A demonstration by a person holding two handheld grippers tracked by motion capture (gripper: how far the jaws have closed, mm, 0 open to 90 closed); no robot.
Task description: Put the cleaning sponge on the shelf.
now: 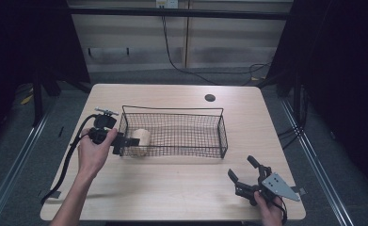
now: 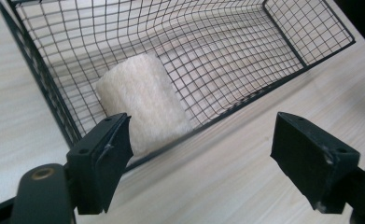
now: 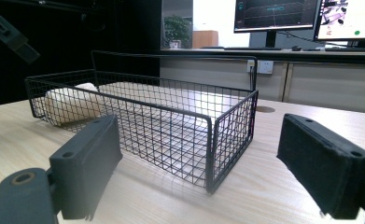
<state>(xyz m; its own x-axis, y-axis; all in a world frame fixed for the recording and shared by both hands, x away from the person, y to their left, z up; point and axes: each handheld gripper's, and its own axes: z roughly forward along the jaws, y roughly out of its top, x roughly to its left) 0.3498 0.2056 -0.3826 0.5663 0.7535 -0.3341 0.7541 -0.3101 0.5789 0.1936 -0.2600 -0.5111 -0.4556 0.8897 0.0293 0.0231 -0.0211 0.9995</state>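
Note:
A black wire basket [image 1: 173,110] stands in the middle of the wooden table. A cream fabric roll [image 1: 143,137] lies inside it at its left end. My left gripper [image 1: 126,143] hovers at that end, held by a hand, open with nothing between its jaws. In the left gripper view, the roll [image 2: 143,100] lies just beyond the left jaw, behind the basket [image 2: 227,42] mesh, and the left gripper [image 2: 203,158] straddles the near wall. My right gripper [image 1: 241,168] stands open near the front right corner. In its own view the right gripper [image 3: 199,163] faces the basket [image 3: 231,126], with the roll [image 3: 68,105] at the far end.
A dark round cable hole [image 1: 210,98] sits in the table behind the basket. The table [image 1: 181,183] has bare wood in front of the basket. Monitors [image 3: 276,14] stand on a far desk. Cables [image 1: 177,63] run along the floor behind.

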